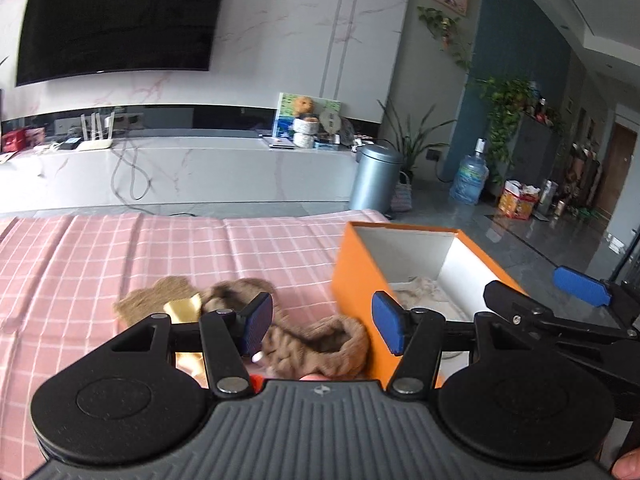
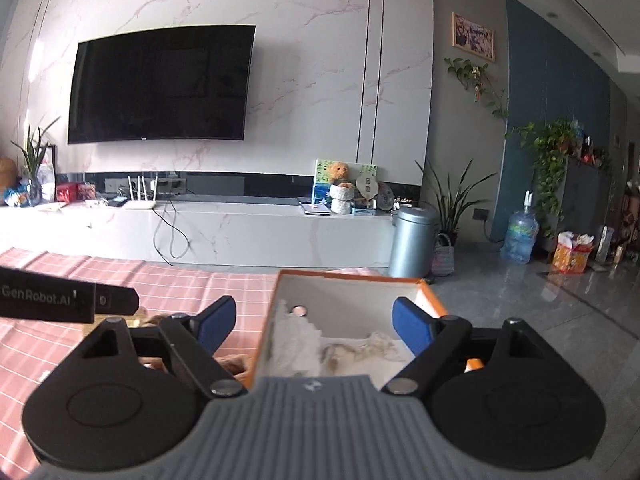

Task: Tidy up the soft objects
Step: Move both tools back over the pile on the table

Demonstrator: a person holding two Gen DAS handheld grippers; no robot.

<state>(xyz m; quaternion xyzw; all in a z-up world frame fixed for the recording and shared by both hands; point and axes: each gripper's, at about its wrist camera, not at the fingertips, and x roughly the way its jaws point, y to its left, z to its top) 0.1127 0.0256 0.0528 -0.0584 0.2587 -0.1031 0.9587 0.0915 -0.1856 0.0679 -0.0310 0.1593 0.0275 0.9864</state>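
A brown cable-knit piece [image 1: 320,344] lies on the pink checked cloth [image 1: 100,264]. My left gripper [image 1: 322,328] hovers over it, open, and its blue pads [image 1: 256,328] stand on either side without pressing. A fuzzy brown piece [image 1: 156,296] with a gold tag [image 1: 184,308] lies further left. To the right stands an orange box [image 1: 352,280] with a white inside. My right gripper [image 2: 316,326] is open above that box [image 2: 348,274] with nothing between its fingers. Cream soft fabric [image 2: 304,340] lies in the bottom. One right-gripper pad [image 1: 582,286] shows beyond the box.
The cloth's far edge [image 1: 240,216] drops to a grey floor. Beyond it are a marble console [image 1: 200,168], a wall TV [image 1: 120,20], a grey bin [image 1: 376,180], a water bottle [image 1: 470,180] and plants. The black bar lettered GenRobot.AI [image 2: 60,300] crosses the right wrist view at left.
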